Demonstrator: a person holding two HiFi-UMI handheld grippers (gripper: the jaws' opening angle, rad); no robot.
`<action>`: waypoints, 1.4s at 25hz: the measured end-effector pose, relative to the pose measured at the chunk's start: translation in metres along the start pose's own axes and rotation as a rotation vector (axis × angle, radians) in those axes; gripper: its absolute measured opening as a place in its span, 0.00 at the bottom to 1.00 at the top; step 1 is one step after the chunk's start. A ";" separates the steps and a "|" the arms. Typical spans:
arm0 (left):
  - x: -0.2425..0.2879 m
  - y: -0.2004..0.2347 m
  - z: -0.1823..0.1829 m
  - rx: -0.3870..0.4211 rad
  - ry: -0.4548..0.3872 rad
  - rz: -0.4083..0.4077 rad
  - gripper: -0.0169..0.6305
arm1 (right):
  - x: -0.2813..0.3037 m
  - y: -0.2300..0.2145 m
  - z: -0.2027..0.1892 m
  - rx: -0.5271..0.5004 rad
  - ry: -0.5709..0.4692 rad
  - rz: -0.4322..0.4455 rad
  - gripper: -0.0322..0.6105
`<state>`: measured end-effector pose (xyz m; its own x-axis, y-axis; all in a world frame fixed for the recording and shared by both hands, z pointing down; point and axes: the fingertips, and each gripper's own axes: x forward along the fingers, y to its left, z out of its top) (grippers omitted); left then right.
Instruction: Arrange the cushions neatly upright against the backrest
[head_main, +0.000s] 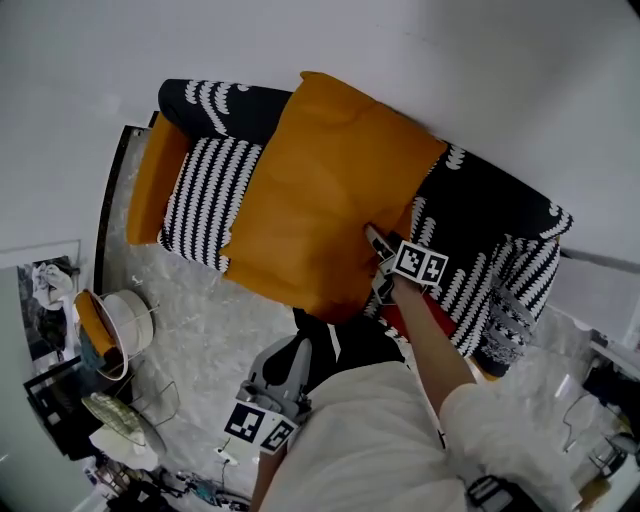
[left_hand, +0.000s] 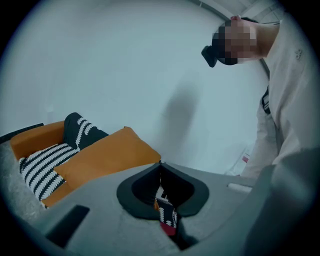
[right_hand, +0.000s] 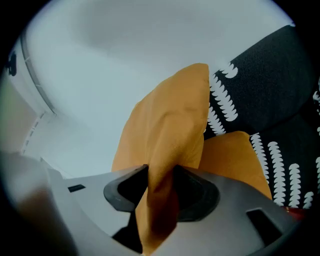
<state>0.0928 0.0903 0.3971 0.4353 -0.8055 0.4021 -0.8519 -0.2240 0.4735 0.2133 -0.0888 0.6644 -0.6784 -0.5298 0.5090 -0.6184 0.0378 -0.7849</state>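
Orange cushion (head_main: 320, 200): we see it spread across the middle of the sofa (head_main: 480, 210), its top edge up against the backrest.
Right tool (right_hand: 160, 172): its jaws are clamped on a fold at this cushion's near edge.
Left tool (left_hand: 160, 164): its jaws are pressed together with nothing between them, and it is held low by the person's body, apart from the cushions.
Striped cushion (head_main: 205, 200): black and white, touching the orange cushion's left side and partly tucked under it.
Second orange cushion (head_main: 150, 180): at the sofa's far left end, against the striped cushion.
Floor (head_main: 200, 320): pale and mottled, perhaps a rug; we cannot be sure.
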 end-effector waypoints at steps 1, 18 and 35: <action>-0.001 -0.001 0.001 -0.001 -0.008 -0.004 0.05 | -0.003 0.005 0.000 -0.007 -0.005 0.003 0.31; 0.016 0.001 0.036 0.045 -0.041 -0.257 0.05 | -0.058 0.091 -0.004 -0.098 -0.126 0.030 0.10; 0.012 0.023 0.064 0.170 0.096 -0.639 0.05 | -0.165 0.138 -0.015 -0.063 -0.513 -0.150 0.08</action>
<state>0.0600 0.0411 0.3626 0.8869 -0.4350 0.1556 -0.4486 -0.7305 0.5149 0.2338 0.0165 0.4775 -0.3096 -0.8787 0.3634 -0.7270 -0.0276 -0.6861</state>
